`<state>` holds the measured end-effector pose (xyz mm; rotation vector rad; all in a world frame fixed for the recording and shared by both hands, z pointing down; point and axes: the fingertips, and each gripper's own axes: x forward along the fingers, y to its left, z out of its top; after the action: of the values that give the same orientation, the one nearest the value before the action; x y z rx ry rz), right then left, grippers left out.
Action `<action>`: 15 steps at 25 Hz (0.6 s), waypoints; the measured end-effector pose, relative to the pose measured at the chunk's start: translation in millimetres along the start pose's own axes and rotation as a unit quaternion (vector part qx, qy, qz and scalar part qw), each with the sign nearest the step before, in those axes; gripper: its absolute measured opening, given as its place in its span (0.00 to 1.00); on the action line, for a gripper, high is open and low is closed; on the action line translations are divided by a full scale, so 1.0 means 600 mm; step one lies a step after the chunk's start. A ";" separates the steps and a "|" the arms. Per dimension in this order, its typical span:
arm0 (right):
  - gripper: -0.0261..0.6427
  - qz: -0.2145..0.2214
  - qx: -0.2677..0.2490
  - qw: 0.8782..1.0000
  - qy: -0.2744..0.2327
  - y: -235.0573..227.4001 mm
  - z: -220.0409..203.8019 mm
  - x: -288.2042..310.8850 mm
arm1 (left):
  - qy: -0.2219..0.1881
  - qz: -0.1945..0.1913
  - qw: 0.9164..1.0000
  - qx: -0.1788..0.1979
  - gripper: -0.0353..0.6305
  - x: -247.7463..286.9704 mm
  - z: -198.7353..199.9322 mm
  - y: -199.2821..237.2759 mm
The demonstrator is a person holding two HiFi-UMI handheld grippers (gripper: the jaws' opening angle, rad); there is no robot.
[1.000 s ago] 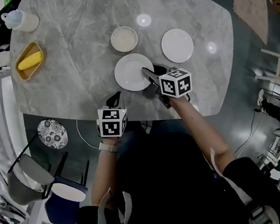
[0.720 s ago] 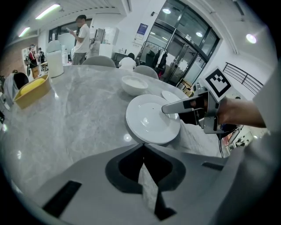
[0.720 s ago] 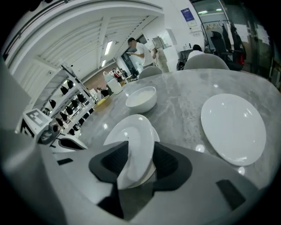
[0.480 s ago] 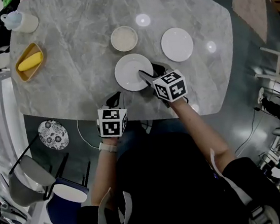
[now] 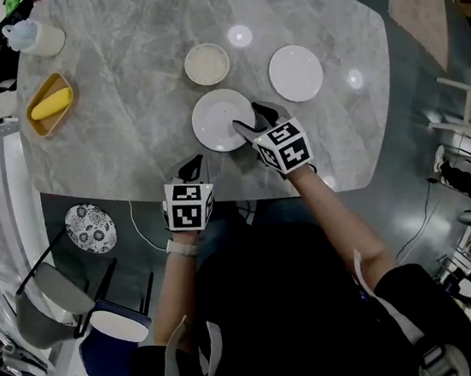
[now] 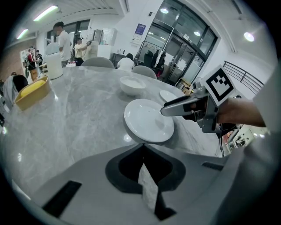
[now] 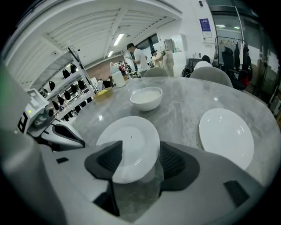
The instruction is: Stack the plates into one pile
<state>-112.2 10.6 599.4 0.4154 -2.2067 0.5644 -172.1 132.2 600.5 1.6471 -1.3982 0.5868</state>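
A large white plate (image 5: pixel 219 118) (image 7: pixel 129 140) (image 6: pixel 147 121) lies flat on the grey marble table (image 5: pixel 131 111). My right gripper (image 5: pixel 248 117) (image 7: pixel 140 146) is at its near right edge. Its jaws are opening; the plate's rim lies between them and the pads do not press it. A second white plate (image 5: pixel 295 73) (image 7: pixel 226 136) (image 6: pixel 168 95) lies to the right, and a white bowl (image 5: pixel 207 63) (image 7: pixel 146 97) (image 6: pixel 131 84) stands behind. My left gripper (image 5: pixel 193 163) (image 6: pixel 142 147) hovers at the table's front edge, shut and empty, short of the large plate.
At the table's far left are a yellow dish (image 5: pixel 50 102) (image 6: pixel 30 91) holding something yellow and a pale jug (image 5: pixel 36 33). The front table edge (image 5: pixel 219 195) runs just below both grippers. Chairs (image 5: pixel 108 329) stand on the floor at left. People stand far off in the room.
My right gripper has rolled at the plate's edge and its jaws have spread apart. The large plate stays where it was on the table. My left gripper has not moved.
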 end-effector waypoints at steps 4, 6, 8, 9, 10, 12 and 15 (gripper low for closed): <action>0.42 -0.003 0.012 1.000 -0.011 -0.002 0.005 -0.012 | -0.001 -0.002 1.000 0.007 0.06 0.000 0.003 -0.003; 0.42 -0.006 0.021 1.000 -0.019 -0.007 0.007 -0.023 | -0.001 -0.003 1.000 0.013 0.06 0.002 0.006 -0.007; 0.42 -0.010 0.036 0.999 -0.028 -0.015 0.006 -0.035 | 0.002 -0.006 1.000 0.024 0.06 0.005 0.009 -0.015; 0.42 -0.012 0.045 0.998 -0.032 -0.020 0.004 -0.042 | 0.004 -0.007 0.999 0.031 0.06 0.006 0.011 -0.020; 0.42 -0.015 0.052 0.998 -0.036 -0.025 0.002 -0.049 | 0.005 -0.009 0.999 0.038 0.06 0.008 0.014 -0.024; 0.42 -0.022 0.062 0.997 -0.043 -0.036 -0.001 -0.066 | 0.005 -0.012 0.999 0.048 0.06 0.009 0.021 -0.033; 0.35 -0.035 0.070 0.995 -0.057 -0.052 -0.003 -0.095 | 0.005 -0.016 0.998 0.061 0.06 0.013 0.034 -0.048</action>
<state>-60.9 -8.9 564.7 0.6088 -2.2580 0.6754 -146.5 110.6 587.5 1.7565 -1.3490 0.6719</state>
